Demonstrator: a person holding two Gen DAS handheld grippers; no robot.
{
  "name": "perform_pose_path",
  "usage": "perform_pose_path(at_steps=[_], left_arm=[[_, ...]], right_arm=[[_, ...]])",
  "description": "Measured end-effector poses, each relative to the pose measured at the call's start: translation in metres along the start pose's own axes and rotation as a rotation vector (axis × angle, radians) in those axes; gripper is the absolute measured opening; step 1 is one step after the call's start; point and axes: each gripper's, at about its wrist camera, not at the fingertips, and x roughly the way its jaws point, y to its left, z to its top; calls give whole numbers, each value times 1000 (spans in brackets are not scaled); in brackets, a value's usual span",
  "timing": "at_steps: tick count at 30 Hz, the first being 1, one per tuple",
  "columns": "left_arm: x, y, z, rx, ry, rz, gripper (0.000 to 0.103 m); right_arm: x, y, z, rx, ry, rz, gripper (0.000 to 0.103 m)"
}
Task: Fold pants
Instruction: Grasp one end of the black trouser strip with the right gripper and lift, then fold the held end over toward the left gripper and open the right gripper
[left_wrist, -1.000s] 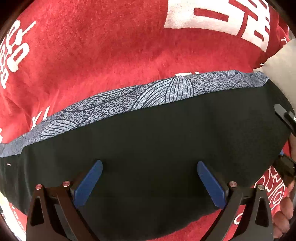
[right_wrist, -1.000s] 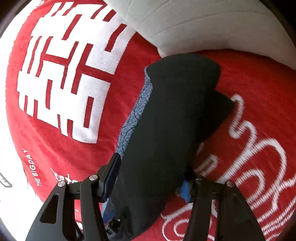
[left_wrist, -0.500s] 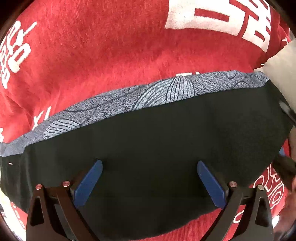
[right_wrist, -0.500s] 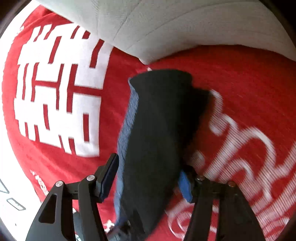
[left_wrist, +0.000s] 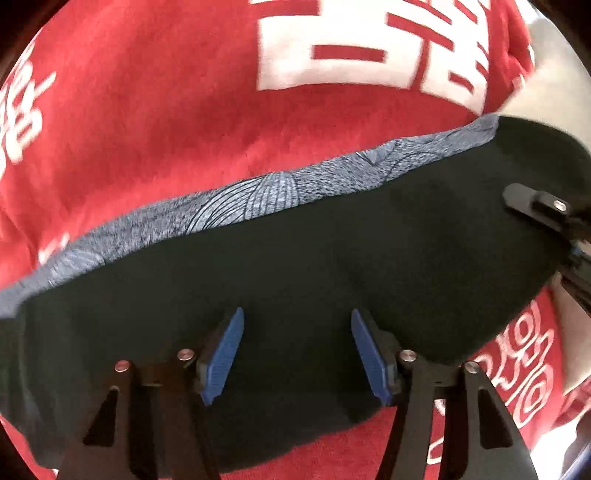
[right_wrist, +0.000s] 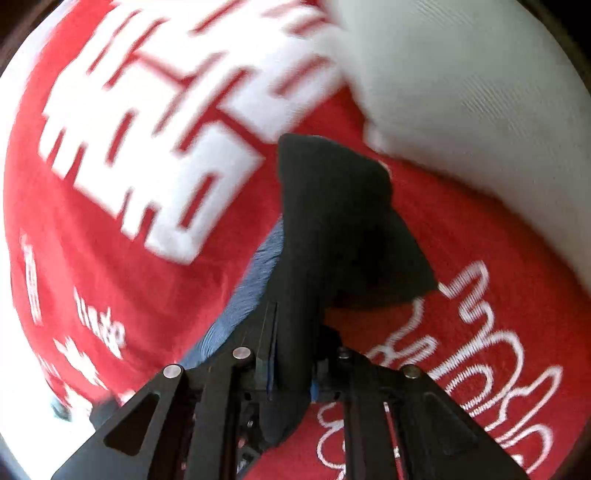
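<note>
1. The pants lie as a long dark band on the red blanket, their long axis running from lower left to upper right across my left wrist view, with a grey-blue patterned strip showing along the far edge.

2. My left claw sits over the middle of that band, pointing steeply down. Its jaws have just been closing and now stand about half apart. Dark cloth lies between the blue pads, but I see no pinch yet, so I count it as holding nothing.

3. My right claw is at the band's right-hand end. Its jaws have just been closing and are now nearly together, clamped on a gathered ridge of the pants.

4. From the right claw the rest of the cloth runs away ahead of the fingers, towards a white pillow.

5. My judgement: the fold turns on carrying the right end along the long axis towards the left end, so the right claw leads and the left claw must first finish its grip at mid-length.
</note>
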Motion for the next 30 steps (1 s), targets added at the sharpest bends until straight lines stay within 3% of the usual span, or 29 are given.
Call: perform_pose_path(at_steps=[6, 12, 15, 20, 26, 30], left_arm=[[-4, 6, -6, 15, -31, -37, 62], [-15, 31, -8, 13, 3, -129, 62], [-37, 71, -9, -64, 26, -168, 62], [-76, 154, -17, -117, -1, -54, 62], [-93, 278, -38, -218, 28, 111, 62], [-91, 329, -42, -257, 46, 187, 62]], right_arm=[[-11, 88, -19, -375, -12, -59, 13], [-9, 146, -52, -578, 3, -80, 12], [-7, 174, -72, -663, -4, -115, 12], [5, 212, -113, -813, -3, -196, 12], [65, 250, -193, -966, 44, -336, 12], [109, 257, -240, -1039, 100, -424, 14]])
